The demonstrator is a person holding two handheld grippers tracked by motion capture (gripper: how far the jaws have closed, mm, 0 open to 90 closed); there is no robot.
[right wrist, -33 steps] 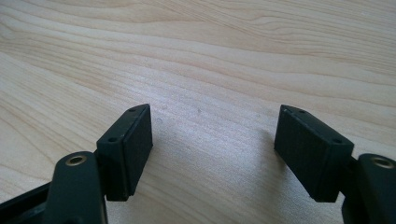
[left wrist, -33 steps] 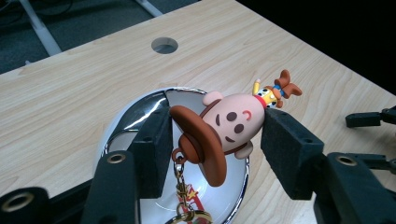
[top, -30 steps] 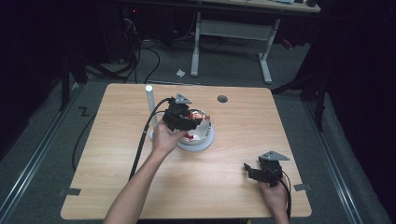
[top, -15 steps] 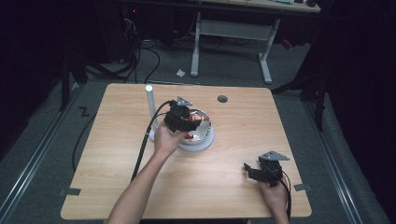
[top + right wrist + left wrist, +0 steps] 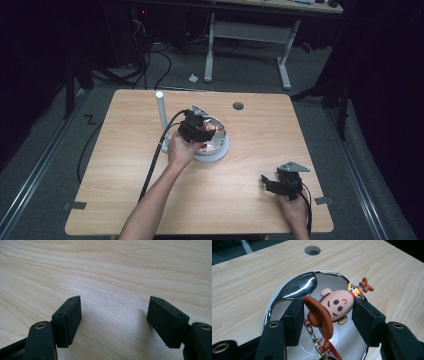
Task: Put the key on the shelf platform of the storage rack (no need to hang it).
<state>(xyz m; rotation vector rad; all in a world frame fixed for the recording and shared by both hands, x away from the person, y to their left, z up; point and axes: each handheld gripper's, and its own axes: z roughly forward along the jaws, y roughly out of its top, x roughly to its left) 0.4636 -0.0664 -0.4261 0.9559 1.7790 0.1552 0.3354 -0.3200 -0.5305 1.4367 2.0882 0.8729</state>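
Note:
A cowboy figure keychain (image 5: 334, 306) with a brown hat, a gold chain (image 5: 314, 338) and a red tag hangs just over a shiny metal bowl (image 5: 294, 287). My left gripper (image 5: 327, 317) is shut on it, its pads pressing the hat brim and the body. In the high view the left gripper (image 5: 202, 134) sits over the bowl (image 5: 221, 136) near the table's middle. My right gripper (image 5: 267, 184) rests at the front right, and its jaws (image 5: 113, 320) stand open over bare wood with nothing between them.
The bowl stands on a white round base (image 5: 220, 154). A white upright post (image 5: 161, 117) rises just left of it. A round cable hole (image 5: 238, 106) lies in the tabletop behind the bowl. The left gripper's black cable (image 5: 152, 165) trails toward the front edge.
My left gripper has sunk a little toward the bowl with the keychain still in it. The right gripper has stayed put.

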